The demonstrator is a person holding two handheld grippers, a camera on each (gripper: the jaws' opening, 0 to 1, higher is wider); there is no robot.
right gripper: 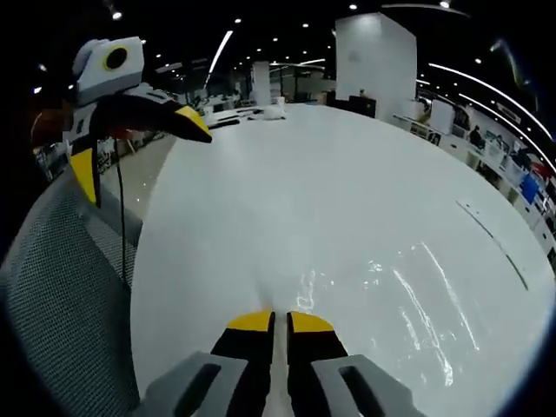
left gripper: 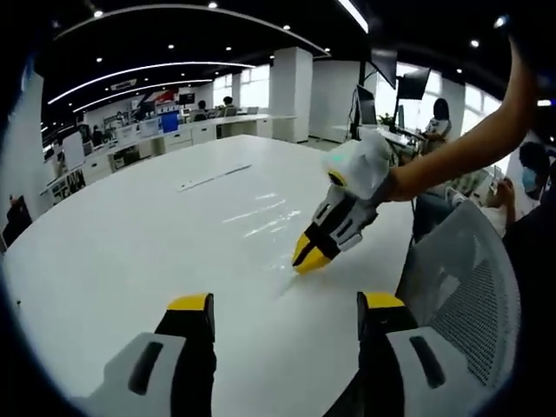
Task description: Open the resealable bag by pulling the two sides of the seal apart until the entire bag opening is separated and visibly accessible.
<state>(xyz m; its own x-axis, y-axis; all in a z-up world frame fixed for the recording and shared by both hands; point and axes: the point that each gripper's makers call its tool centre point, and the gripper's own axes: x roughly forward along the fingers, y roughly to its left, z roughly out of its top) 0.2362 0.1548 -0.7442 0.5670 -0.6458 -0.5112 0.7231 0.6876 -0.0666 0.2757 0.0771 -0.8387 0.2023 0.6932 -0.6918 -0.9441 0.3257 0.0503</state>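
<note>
Your right claw point(right gripper: 276, 323) pinched on the clear, glossy plastic resealable bag point(right gripper: 408, 295) spread ahead of it on the white table point(right gripper: 347, 174), your left claw point(left gripper: 285, 304) gaping wide, holding nothing.

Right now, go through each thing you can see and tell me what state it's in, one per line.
Resealable bag: lying flat on the white table, one edge pinched.
Right claw: shut on the resealable bag's edge, low at the table.
Left claw: open, held above the table, gripping nothing.
Mesh chair: pulled up to the table edge.
</note>
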